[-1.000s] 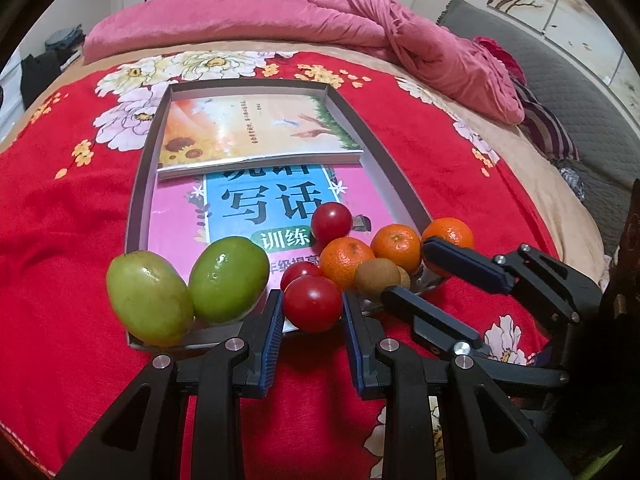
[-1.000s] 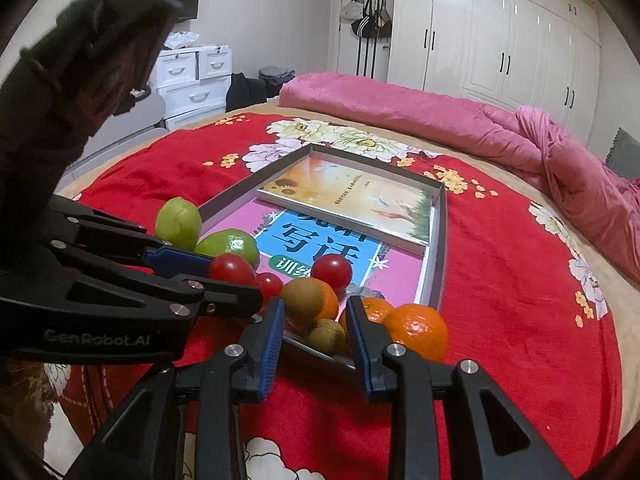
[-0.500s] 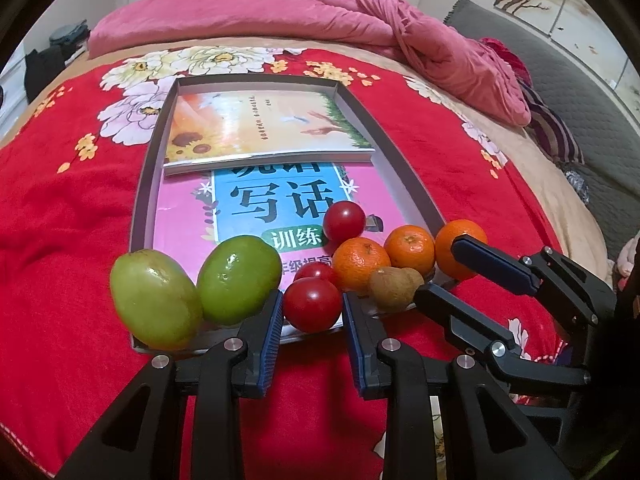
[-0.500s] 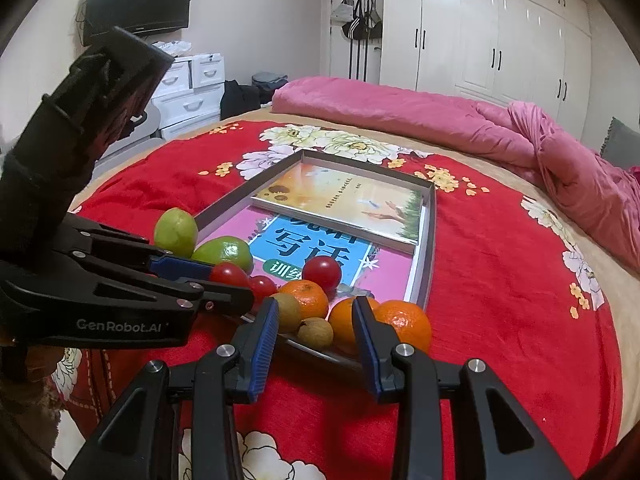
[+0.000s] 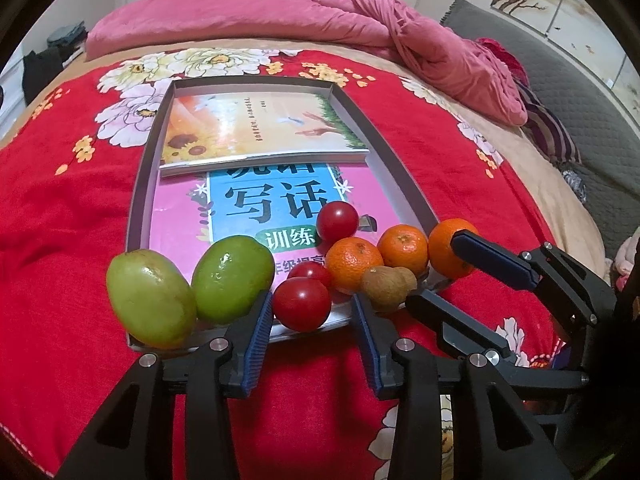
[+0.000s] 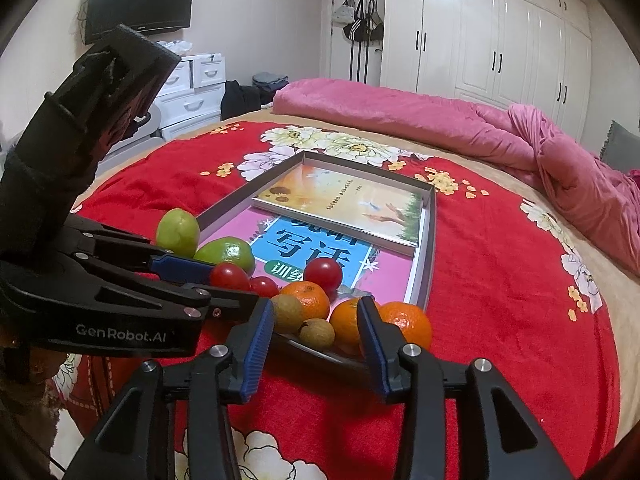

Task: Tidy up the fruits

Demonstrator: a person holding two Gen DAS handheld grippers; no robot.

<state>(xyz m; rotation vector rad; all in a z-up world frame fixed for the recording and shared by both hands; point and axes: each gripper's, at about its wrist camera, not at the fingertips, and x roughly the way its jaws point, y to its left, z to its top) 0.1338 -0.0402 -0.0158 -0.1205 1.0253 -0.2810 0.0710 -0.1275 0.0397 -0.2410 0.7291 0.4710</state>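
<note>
Both grippers have eased back from the tray (image 5: pixel 404 184): left gripper (image 5: pixel 313 312) jaws wide around a tomato (image 5: pixel 302 303), right gripper (image 6: pixel 316 322) jaws wide, apparently ungrasped longans (image 6: pixel 316 333) ahead; sorting remains.

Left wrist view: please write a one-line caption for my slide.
Open left gripper frames a red tomato at the tray's near edge, beside green fruits and oranges.

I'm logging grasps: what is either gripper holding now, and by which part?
Nothing. The left gripper stands open around a red tomato, the right gripper open near the small brown fruits.
</note>
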